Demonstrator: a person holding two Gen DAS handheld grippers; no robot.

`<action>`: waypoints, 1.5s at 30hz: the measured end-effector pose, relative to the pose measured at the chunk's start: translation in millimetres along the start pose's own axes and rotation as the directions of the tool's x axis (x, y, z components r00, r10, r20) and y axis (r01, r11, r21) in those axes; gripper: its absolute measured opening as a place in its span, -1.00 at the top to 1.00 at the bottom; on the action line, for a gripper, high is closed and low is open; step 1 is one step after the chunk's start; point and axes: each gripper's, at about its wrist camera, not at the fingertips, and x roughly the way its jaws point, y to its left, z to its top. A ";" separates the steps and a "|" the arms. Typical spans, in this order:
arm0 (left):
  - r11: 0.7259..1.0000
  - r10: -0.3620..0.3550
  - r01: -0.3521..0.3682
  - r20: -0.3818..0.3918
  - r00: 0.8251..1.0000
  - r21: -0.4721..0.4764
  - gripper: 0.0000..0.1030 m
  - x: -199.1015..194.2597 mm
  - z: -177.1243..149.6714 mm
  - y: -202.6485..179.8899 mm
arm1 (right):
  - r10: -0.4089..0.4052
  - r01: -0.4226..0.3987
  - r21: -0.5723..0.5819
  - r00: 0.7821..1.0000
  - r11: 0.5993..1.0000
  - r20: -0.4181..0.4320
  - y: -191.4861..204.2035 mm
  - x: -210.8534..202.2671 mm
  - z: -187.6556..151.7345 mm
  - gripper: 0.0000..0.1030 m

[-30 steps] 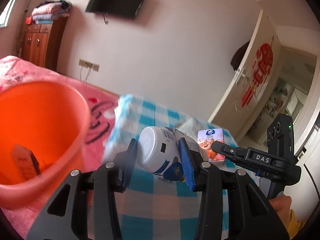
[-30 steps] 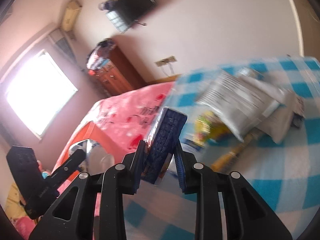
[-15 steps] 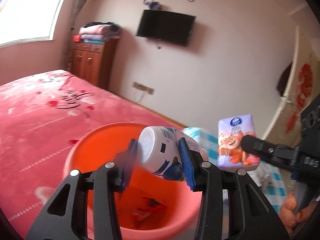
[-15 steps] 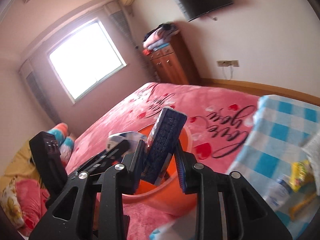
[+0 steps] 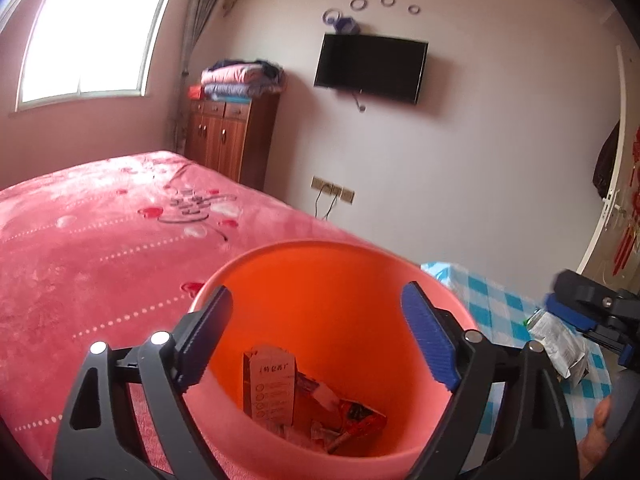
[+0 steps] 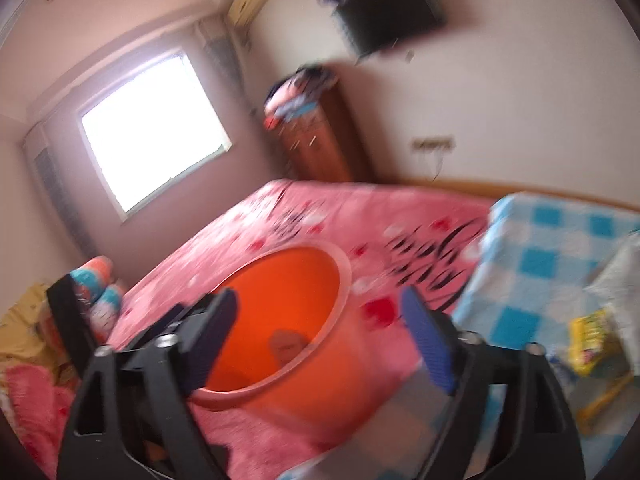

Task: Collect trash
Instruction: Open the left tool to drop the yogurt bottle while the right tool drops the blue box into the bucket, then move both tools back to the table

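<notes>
On the pink bed, near its edge beside the checked cloth, stands the orange bucket with wrappers inside. My left claw and right claw have just sprung wide, both empty.

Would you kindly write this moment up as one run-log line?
left gripper: jaws just opened, empty, over orange bucket | right gripper: jaws just opened, empty | bucket: box and wrappers inside

Upright orange plastic bucket on the pink bedspread, a small carton and crumpled wrappers inside
</notes>
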 end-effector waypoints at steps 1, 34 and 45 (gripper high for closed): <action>1.000 -0.010 0.010 0.013 1.000 0.003 -0.72 -4.0 -0.3 -2.6 | -0.028 0.028 -0.005 0.999 1.000 0.040 -4.8 -8.6 -2.9 -0.79; 0.935 -0.193 0.209 -0.085 0.978 0.288 -0.72 -44.8 -48.0 -148.1 | -0.337 0.339 0.047 0.896 0.940 0.289 -115.6 -151.4 -90.0 -0.90; 0.899 -0.199 0.251 -0.178 0.964 0.357 -0.72 -31.0 -76.7 -187.8 | -0.390 0.379 0.095 0.886 0.921 0.252 -157.2 -166.7 -96.6 -0.90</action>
